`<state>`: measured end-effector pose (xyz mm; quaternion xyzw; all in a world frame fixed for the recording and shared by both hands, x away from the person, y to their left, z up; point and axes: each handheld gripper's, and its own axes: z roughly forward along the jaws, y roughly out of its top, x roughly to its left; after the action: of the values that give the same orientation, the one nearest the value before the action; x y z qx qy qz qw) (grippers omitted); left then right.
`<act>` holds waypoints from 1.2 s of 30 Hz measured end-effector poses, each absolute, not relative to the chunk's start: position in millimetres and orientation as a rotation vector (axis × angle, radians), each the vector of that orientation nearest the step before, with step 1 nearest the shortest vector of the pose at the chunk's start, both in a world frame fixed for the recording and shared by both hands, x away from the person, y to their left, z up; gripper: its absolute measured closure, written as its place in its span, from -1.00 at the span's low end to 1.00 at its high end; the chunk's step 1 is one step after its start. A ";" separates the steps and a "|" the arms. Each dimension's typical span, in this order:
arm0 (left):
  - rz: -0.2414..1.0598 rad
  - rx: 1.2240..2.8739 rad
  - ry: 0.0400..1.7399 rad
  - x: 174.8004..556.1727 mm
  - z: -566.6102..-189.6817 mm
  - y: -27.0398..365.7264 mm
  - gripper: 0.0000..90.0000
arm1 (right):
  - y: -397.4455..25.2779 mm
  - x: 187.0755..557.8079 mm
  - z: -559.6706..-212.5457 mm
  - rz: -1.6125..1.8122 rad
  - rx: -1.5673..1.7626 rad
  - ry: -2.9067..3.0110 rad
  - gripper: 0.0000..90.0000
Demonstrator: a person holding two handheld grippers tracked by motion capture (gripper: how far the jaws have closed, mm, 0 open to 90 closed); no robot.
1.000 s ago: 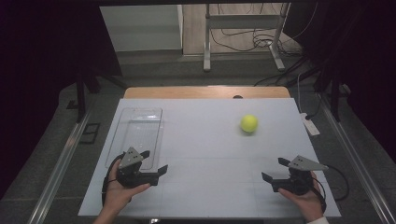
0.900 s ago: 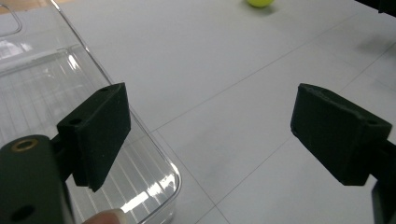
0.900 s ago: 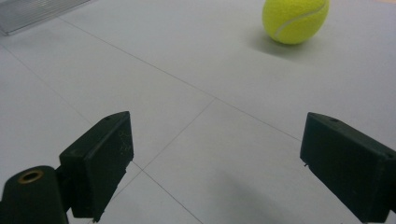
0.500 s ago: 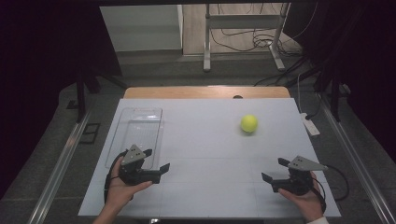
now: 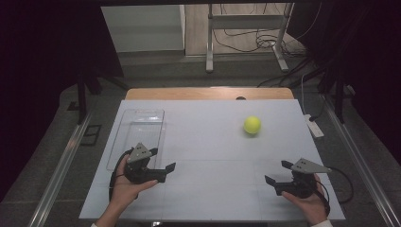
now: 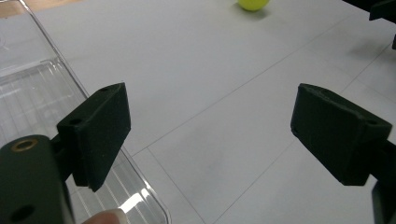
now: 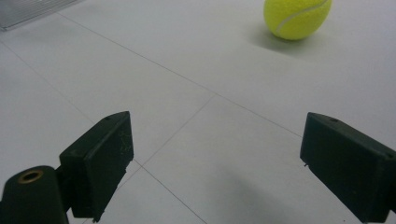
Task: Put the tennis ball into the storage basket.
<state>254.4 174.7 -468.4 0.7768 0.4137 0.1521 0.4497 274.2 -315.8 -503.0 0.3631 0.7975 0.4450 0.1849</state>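
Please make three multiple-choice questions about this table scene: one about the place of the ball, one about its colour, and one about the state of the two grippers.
1. Where does the tennis ball lie?
A. Inside the clear tray
B. On the white table top, far right part
C. Between the left gripper's jaws

2. Which colour is the ball?
A. Yellow-green
B. Red
C. Blue

3. How do the left gripper and the right gripper stand?
A. Both shut on the ball
B. One open, one shut
C. Both open, holding nothing

Answers: 1 B, as the ball rests on the bare table top, apart from the clear tray at the left. 2 A, plain in the right gripper view. 3 C, as each gripper view shows jaws wide apart with only table between them.
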 end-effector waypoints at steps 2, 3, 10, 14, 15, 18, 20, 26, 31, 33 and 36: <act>0.375 1.924 1.022 255.7 -468.1 174.3 -0.70 | -316.0 274.3 -503.2 1.253 1.023 2.248 -0.78; 0.375 1.924 1.022 255.7 -468.1 174.3 -0.70 | -316.0 274.3 -503.2 1.253 1.023 2.248 -0.78; 0.362 1.925 1.021 259.6 -466.4 173.7 -0.70 | -315.8 274.4 -503.5 1.250 1.023 2.249 -0.78; 0.357 1.925 1.022 261.4 -465.5 172.8 -0.70 | -316.0 274.4 -503.5 1.249 1.023 2.249 -0.78; 0.356 1.924 1.022 262.0 -465.3 172.4 -0.70 | -316.2 274.3 -503.4 1.251 1.024 2.249 -0.78; 0.350 1.926 1.021 264.0 -464.7 170.9 -0.70 | -316.2 274.3 -503.5 1.246 1.024 2.250 -0.78; 0.348 1.929 1.021 265.1 -464.5 170.1 -0.71 | -316.2 274.4 -503.6 1.248 1.022 2.250 -0.78; 0.337 1.937 1.013 268.4 -463.0 166.1 -0.71 | -316.5 274.4 -503.3 1.244 1.021 2.249 -0.78; 0.333 1.942 1.001 271.3 -460.3 162.0 -0.71 | -316.5 274.7 -503.6 1.244 1.021 2.250 -0.78; 0.333 1.942 0.998 272.7 -459.1 160.3 -0.71 | -316.6 274.6 -503.4 1.245 1.021 2.249 -0.78; 0.332 1.947 0.987 275.3 -456.6 156.7 -0.71 | -316.9 274.6 -503.5 1.251 1.022 2.248 -0.78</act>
<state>275.3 156.7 -456.6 0.7874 0.3992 0.1342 0.4502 274.6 -316.9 -503.5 0.3628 0.7980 0.4441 0.1856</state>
